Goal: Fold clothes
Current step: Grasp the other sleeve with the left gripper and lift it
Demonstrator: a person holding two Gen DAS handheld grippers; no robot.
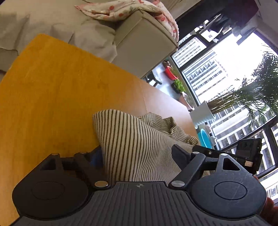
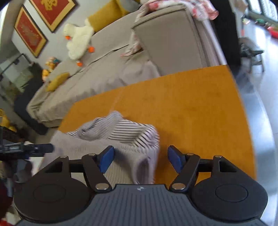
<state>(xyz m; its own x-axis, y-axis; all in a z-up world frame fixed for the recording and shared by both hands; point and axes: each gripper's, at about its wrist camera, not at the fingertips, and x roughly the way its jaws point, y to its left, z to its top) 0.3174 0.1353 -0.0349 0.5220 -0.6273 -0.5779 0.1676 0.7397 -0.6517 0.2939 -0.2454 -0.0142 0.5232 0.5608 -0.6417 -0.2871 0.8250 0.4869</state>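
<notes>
Beige sofa (image 2: 107, 66) cushions fill the background behind an orange wooden worktop (image 2: 191, 107), with a floral blanket (image 1: 125, 10) draped over the sofa arm and a white plush duck (image 2: 78, 41) lying on the seat; tall windows and a potted palm (image 1: 252, 97) show in the left wrist view. On the worktop lies the striped garment (image 2: 121, 139), bunched and partly folded over itself, near the edge closest to the cameras. The left gripper (image 1: 137, 156) has the striped cloth rising between its fingers, but how far its jaws stand apart, or whether they pinch the fabric, I cannot tell, since the cloth hides one blue pad almost wholly. The right gripper (image 2: 140, 160) hangs just above the garment with its jaws spread wide, blue pads (image 2: 106, 160) well apart, a fold of the cloth lying between them untouched. The right wrist view is blurred.
</notes>
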